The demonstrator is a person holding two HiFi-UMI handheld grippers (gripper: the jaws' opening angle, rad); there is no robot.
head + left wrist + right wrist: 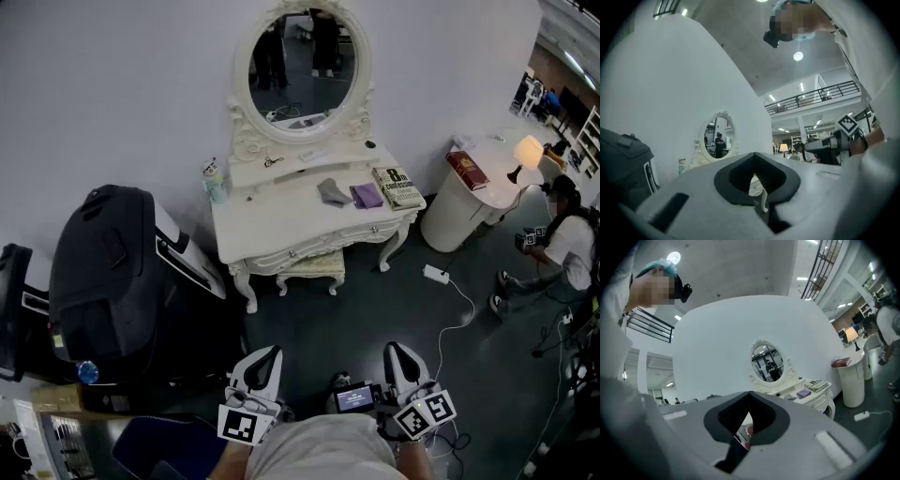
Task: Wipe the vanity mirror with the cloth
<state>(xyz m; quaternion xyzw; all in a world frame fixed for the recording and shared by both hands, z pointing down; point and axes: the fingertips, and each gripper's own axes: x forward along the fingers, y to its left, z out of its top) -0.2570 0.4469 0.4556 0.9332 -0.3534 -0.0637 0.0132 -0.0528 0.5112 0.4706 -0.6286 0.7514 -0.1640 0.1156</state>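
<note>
The oval vanity mirror (pixel 302 66) in its ornate white frame stands at the back of the white vanity table (pixel 281 223), far ahead of me. A grey cloth (pixel 333 192) and a folded purple cloth (pixel 367 195) lie on the tabletop below the mirror. My left gripper (pixel 266 356) and right gripper (pixel 399 352) are held low near my body, both shut and empty, well short of the table. The left gripper view shows the mirror (pixel 717 138) small beyond the shut left gripper (pixel 755 155). Past the right gripper (pixel 749 394) I see the mirror (pixel 766 363) and the purple cloth (pixel 804 393).
A book (pixel 397 186) lies at the table's right end and a small bottle (pixel 216 180) at its left. A stool (pixel 311 267) is tucked under the table. Black luggage (pixel 103 272) stands left. A round side table (pixel 469 202), a power strip (pixel 436 274) and a person (pixel 567 246) are right.
</note>
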